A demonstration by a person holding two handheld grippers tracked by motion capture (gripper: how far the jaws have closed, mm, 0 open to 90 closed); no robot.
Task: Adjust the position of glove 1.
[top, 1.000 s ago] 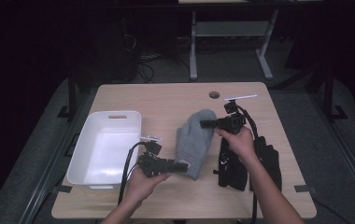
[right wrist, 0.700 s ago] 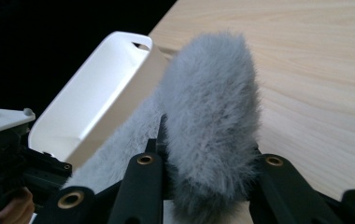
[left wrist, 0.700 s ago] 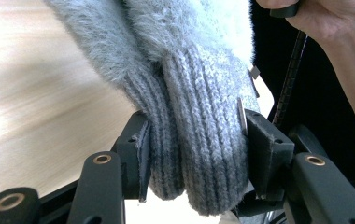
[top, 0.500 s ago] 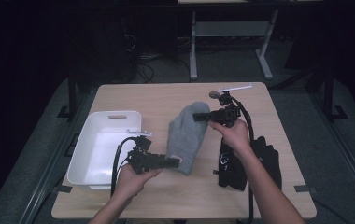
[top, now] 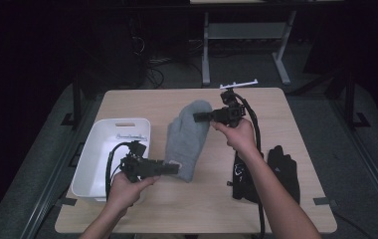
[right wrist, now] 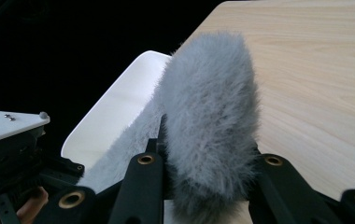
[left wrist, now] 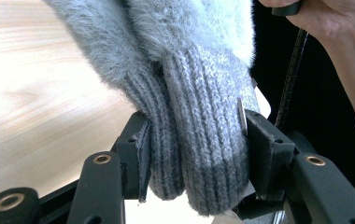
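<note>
Two claws hold the grey fuzzy mitten (top: pixel 187 139) at frame centre, above the table (top: pixel 301 109): my left gripper (top: pixel 173 168) clamps its ribbed cuff, my right gripper (top: pixel 199 117) its fluffy tip. Soft, light and floppy, it seems to sag between holds, so the firmer knit cuff looks safest.

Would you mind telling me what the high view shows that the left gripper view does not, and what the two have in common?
High view alone: the white bin, the black gloves lying on the table, the right gripper clamped on the fuzzy end of the grey mitten, and both forearms.

Left gripper view alone: the mitten's ribbed knit cuff pinched between the black jaws, seen close up.

Both: the grey mitten, the wooden table, the left gripper and the person's right hand.
</note>
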